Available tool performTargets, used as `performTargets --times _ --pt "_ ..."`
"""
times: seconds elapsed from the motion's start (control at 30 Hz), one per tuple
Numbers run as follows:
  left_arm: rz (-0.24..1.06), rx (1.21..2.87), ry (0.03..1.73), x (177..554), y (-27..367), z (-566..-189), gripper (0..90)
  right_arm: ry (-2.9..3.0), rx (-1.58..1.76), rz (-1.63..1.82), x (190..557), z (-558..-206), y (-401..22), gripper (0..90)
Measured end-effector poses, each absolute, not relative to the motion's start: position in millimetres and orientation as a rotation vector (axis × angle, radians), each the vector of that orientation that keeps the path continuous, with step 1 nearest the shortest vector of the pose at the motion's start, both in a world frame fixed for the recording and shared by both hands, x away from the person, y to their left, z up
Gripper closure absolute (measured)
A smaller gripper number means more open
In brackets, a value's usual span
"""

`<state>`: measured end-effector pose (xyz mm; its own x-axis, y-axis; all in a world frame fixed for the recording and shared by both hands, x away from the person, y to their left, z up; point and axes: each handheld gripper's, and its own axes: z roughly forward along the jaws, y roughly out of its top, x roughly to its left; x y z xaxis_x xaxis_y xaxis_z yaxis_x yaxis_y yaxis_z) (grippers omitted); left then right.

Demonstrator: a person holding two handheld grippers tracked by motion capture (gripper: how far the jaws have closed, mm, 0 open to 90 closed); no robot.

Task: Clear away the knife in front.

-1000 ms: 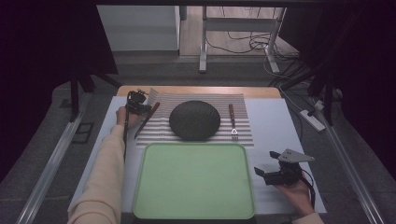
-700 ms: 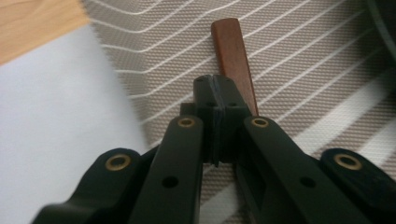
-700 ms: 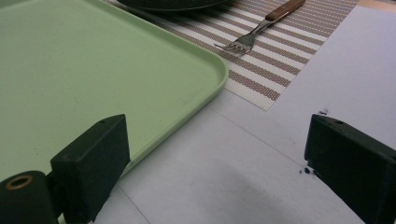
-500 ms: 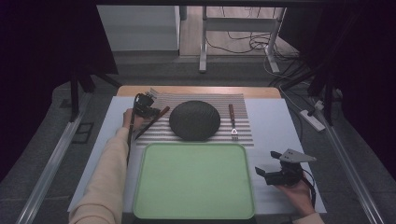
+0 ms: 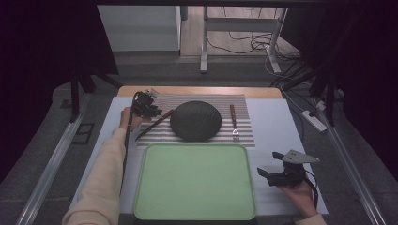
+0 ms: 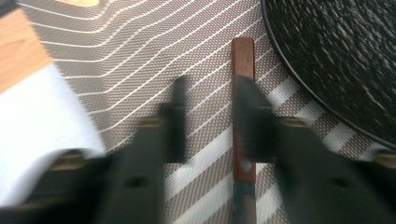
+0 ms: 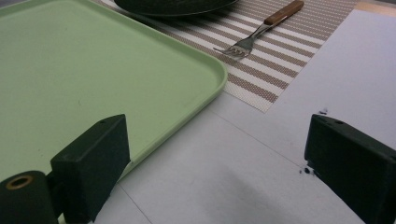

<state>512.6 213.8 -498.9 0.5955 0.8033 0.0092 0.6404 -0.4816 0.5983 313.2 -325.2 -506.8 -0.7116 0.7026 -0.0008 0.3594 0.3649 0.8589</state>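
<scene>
The left gripper (image 5: pixel 149 108) has just been opening, jaws half apart, nothing clamped, over the knife (image 6: pixel 243 140); the right gripper (image 5: pixel 277 174) is waiting wide beside the empty tray (image 5: pixel 141 197).

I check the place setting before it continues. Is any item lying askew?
Yes. The knife left of the dark plate lies diagonally across the striped mat, while the fork on the right lies straight.

Knife (image 5: pixel 154 124): brown wooden handle (image 6: pixel 243 60) with a rivet, dark blade. Lies flat and slantwise on the striped placemat (image 5: pixel 244 137) near the mat's left edge, handle end close beside the dark round plate (image 5: pixel 195 120), blade pointing toward the mat's near-left corner.
</scene>
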Motion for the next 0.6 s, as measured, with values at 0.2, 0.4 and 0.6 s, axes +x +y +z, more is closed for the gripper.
performTargets --times 0.2,0.4,0.6 --pt "0.332 2.342 1.123 505.8 216.9 -488.6 30.5 2.273 0.895 1.238 311.3 -507.2 -320.2 7.6" --pt "0.236 2.428 1.1 504.0 214.0 -488.5 20.1 2.274 0.898 1.243 311.9 -507.1 -319.3 7.7" --pt "0.252 2.466 1.115 506.5 208.4 -492.5 21.2 2.268 0.902 1.242 311.6 -506.8 -319.9 7.7"
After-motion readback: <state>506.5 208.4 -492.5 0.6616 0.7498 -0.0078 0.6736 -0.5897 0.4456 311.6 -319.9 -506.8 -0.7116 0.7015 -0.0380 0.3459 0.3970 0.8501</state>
